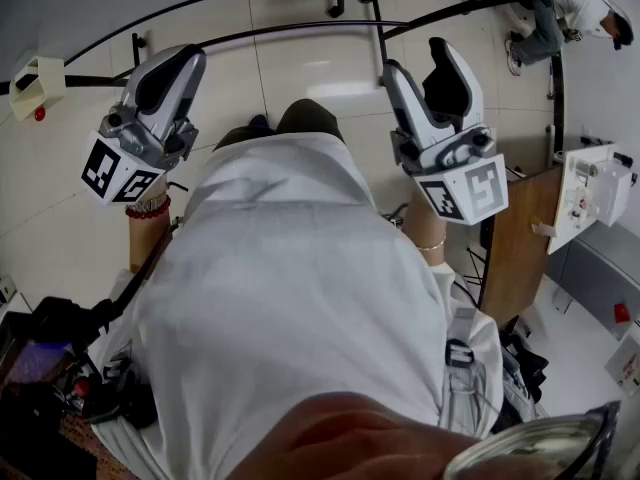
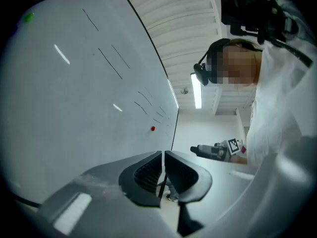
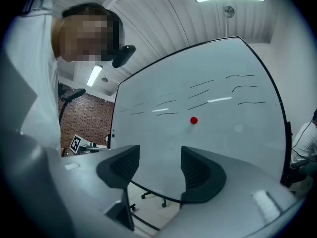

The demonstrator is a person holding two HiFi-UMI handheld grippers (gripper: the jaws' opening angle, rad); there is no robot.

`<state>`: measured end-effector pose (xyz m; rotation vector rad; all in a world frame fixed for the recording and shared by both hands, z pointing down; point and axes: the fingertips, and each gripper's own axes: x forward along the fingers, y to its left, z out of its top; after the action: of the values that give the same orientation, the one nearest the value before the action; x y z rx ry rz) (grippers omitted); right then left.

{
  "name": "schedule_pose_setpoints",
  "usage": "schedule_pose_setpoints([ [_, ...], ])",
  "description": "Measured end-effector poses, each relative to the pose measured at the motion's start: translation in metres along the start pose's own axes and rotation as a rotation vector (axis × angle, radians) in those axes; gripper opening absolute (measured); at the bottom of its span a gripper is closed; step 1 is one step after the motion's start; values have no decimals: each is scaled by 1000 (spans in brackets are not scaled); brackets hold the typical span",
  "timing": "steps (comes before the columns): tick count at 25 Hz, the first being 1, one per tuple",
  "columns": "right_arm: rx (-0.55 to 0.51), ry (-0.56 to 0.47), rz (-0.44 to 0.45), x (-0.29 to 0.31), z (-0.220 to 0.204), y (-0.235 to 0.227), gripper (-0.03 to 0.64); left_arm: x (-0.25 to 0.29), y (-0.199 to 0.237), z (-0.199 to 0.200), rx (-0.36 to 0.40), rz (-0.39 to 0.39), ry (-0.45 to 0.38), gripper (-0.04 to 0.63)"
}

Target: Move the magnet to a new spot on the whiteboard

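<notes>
As we hold both claws up before it, the large white whiteboard in its thin black frame [image 3: 163, 128] fills most of the right gripper view and the left half of the left gripper view [image 2: 74, 113]. Next in size is our white cloth coat [image 1: 300, 288], which covers the middle of the head view. The 2 grey-and-black grippers rise on either side of it. The left gripper [image 2: 163, 170] has its jaws drawn almost together, with only a thin slit between the ribbed pads and nothing in it. The right gripper [image 3: 159, 155] has its jaws spread wide, empty, with only the board seen beyond them. The small round red magnet [image 3: 193, 120] sits on the board face, just below a scatter of short black pen strokes [image 3: 200, 85] and well apart from both grippers; from the left gripper it shows as a red dot [image 2: 152, 128] near the board's far edge.
</notes>
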<state>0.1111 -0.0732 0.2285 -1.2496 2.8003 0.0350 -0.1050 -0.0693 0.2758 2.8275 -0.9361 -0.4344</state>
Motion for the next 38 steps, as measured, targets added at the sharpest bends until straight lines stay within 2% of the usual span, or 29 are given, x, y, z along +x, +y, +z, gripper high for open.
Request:
schedule_pose_setpoints([
  [3, 17, -44, 21, 5, 11, -3, 259, 3, -3, -19, 16, 11, 70, 38],
  [5, 71, -83, 29, 14, 18, -12, 259, 9, 3, -31, 29, 34, 127, 89],
  [7, 121, -127, 20, 25, 27, -25, 259, 18, 9, -34, 58, 53, 164, 98],
  [8, 112, -137, -1, 31, 31, -32, 259, 22, 12, -33, 73, 58, 170, 98],
  [11, -47, -75, -103, 49, 30, -38, 259, 18, 16, -35, 79, 71, 167, 97],
  [13, -139, -47, -114, 64, 31, -27, 259, 12, 16, -34, 97, 70, 152, 97],
  [15, -178, -66, -92, 84, 41, -22, 259, 13, 18, -25, 148, 70, 142, 97],
  [18, -161, -120, -46, 108, 59, -14, 250, 12, 21, -12, 192, 90, 134, 97],
  [21, -112, -142, -35, 120, 64, -12, 199, 10, 17, -6, 148, 87, 81, 97],
  [24, -154, -130, -41, 115, 62, -4, 198, 9, 3, -17, 114, 53, 78, 97],
  [28, -209, -159, -66, 96, 69, -2, 193, 11, -14, -34, 198, 30, 173, 103],
  [32, -158, -147, -53, 97, 72, 1, 187, 21, -20, -17, 244, 19, 141, 103],
  [34, -129, -141, -48, 88, 68, 1, 186, 28, -36, -20, 272, -9, 158, 89],
  [38, -176, -105, -88, 66, 59, 0, 179, 27, -64, -29, 203, -45, 140, 74],
])
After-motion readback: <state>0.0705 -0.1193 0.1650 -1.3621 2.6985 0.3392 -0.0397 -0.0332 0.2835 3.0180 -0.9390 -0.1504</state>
